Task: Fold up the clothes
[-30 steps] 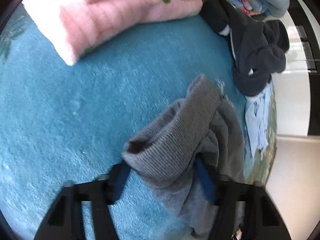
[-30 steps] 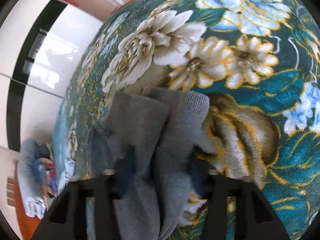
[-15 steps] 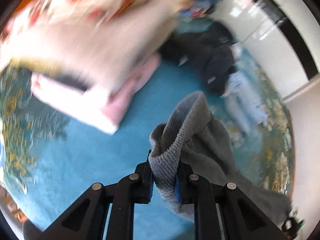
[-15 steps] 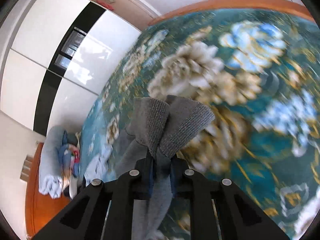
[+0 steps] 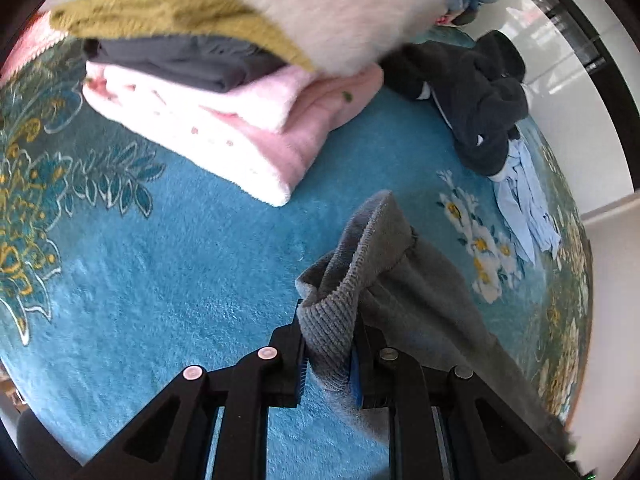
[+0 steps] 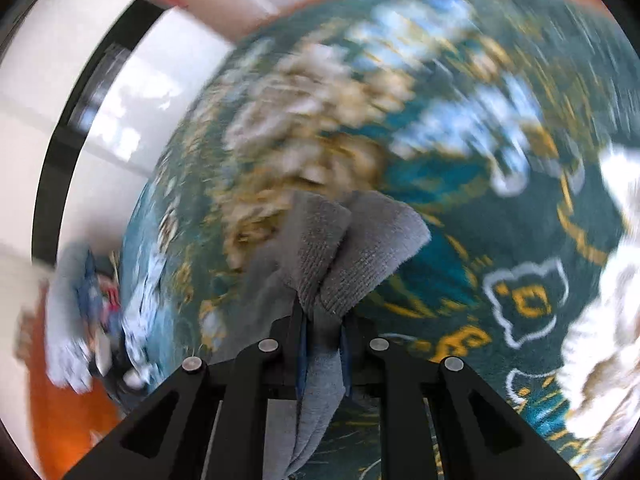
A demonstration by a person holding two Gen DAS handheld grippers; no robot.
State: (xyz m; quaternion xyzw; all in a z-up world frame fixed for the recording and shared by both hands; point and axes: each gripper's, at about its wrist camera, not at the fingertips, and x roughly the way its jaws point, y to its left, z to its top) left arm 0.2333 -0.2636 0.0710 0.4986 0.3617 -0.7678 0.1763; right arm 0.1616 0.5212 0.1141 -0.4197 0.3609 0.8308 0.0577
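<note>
Both grippers have the grey garment (image 5: 404, 280) now: the left gripper (image 5: 329, 354) is clamped tight on its ribbed edge, blue pads pinching the knit, with the rest trailing off to the right over the blue floral blanket (image 5: 180, 248). Over on the other side, the right gripper (image 6: 323, 346) has its jaws squeezed on a bunched fold of that same grey cloth, two flaps fanning out above the fingers, the background all blur. Behind the left, a folded stack (image 5: 224, 92) sits with a pink piece at the bottom, and a dark heap (image 5: 476, 96) lies beside it.
</note>
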